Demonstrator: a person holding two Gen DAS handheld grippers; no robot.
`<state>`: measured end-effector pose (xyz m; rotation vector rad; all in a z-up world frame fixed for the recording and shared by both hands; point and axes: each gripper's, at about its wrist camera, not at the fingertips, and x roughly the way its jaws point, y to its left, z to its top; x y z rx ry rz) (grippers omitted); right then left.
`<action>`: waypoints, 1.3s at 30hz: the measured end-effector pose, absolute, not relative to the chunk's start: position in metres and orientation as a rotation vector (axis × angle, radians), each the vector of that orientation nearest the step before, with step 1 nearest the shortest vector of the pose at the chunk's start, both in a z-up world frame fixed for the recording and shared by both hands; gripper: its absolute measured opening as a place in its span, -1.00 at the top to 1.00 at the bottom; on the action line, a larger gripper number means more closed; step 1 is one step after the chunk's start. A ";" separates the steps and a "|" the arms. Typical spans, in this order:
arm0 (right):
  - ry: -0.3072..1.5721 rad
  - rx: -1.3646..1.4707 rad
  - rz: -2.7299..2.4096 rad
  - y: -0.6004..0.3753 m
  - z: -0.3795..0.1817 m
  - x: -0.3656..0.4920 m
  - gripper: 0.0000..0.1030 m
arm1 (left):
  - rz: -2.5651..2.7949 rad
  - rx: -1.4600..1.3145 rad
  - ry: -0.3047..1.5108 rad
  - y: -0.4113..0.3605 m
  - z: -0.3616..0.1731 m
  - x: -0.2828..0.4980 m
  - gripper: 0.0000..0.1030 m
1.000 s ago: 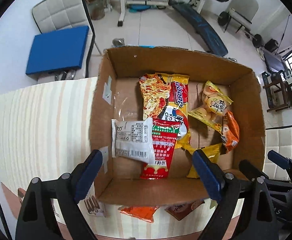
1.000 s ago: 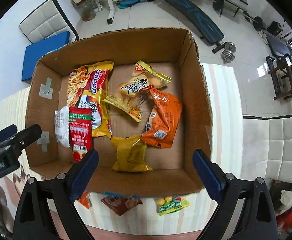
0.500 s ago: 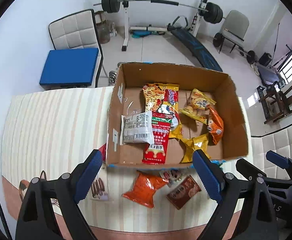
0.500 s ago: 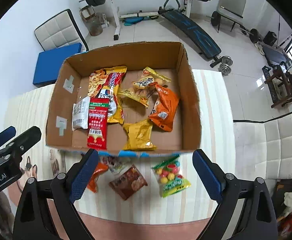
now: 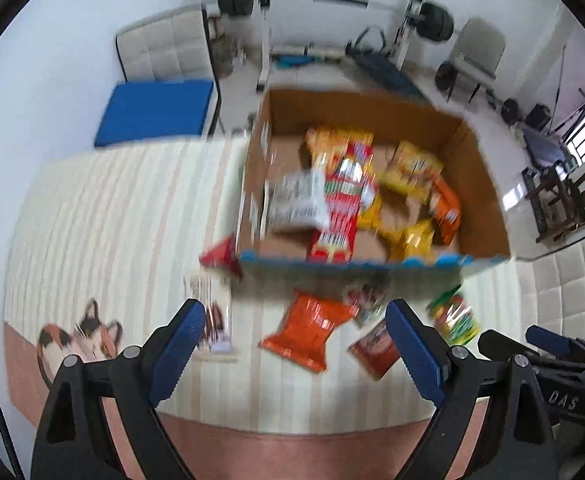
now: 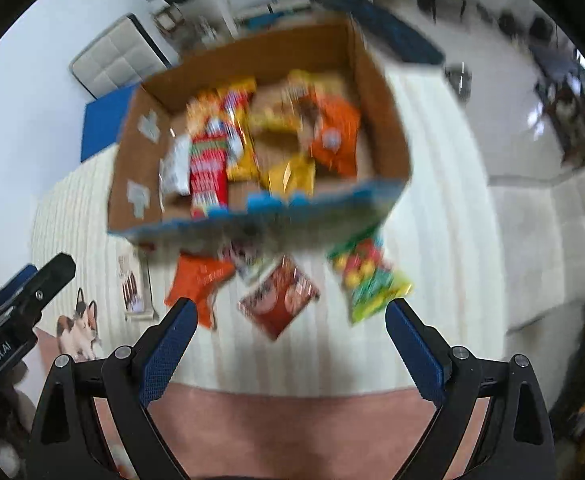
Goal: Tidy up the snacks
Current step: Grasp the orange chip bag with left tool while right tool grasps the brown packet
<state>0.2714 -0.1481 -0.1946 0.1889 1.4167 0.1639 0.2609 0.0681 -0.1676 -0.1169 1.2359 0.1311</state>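
A cardboard box (image 5: pixel 480 184) (image 6: pixel 376 92) stands on the striped table and holds several snack packets. In front of it lie loose packets: an orange bag (image 5: pixel 312 332) (image 6: pixel 198 284), a brown-red packet (image 5: pixel 376 350) (image 6: pixel 278 300), a green candy bag (image 5: pixel 454 316) (image 6: pixel 366 280), a white cookie packet (image 5: pixel 210 316) (image 6: pixel 132 290) and a red packet (image 5: pixel 222 258) at the box's left corner. My left gripper (image 5: pixel 294 344) is open and empty, held back above the near table edge. My right gripper (image 6: pixel 288 340) is open and empty too. Both views are blurred.
The tablecloth has a cat picture (image 5: pixel 82 340) (image 6: pixel 78 328) at the near left. Behind the table are a blue-cushioned chair (image 5: pixel 156 110), a weight bench (image 5: pixel 384 72) and white chairs (image 6: pixel 544 240) at the right.
Both grippers have pulled back and up from over the box, so the loose packets in front of it and the table's near edge have come into view. Both stay open.
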 end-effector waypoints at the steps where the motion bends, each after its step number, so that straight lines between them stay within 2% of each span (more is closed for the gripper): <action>1: 1.458 0.229 0.155 -0.149 -0.212 0.271 -0.89 | 0.140 -0.115 1.270 0.070 -0.181 0.260 -0.79; 8: 1.633 0.407 0.066 -0.137 -0.308 0.277 -0.88 | 0.227 0.018 1.332 0.079 -0.234 0.253 -0.79; 14: 1.686 0.429 -0.039 -0.118 -0.349 0.290 -0.78 | 0.267 0.113 1.345 0.088 -0.255 0.250 -0.79; 17: 1.695 0.418 -0.075 -0.109 -0.359 0.293 -0.64 | 0.270 0.135 1.352 0.091 -0.262 0.250 -0.79; 20: 1.720 0.370 -0.092 -0.099 -0.367 0.293 -0.25 | 0.260 0.140 1.368 0.092 -0.268 0.250 -0.79; 24: 1.729 0.251 -0.074 -0.089 -0.369 0.288 -0.16 | 0.225 0.134 1.388 0.089 -0.272 0.250 -0.79; 32: 1.769 0.053 0.010 -0.101 -0.374 0.258 -0.15 | 0.025 0.002 1.499 0.073 -0.294 0.266 -0.79; 36: 1.791 0.054 0.027 -0.116 -0.378 0.251 -0.31 | -0.028 -0.014 1.566 0.060 -0.318 0.278 -0.79; 39: 1.796 0.098 0.011 -0.128 -0.381 0.247 -0.34 | -0.042 -0.020 1.603 0.052 -0.334 0.289 -0.79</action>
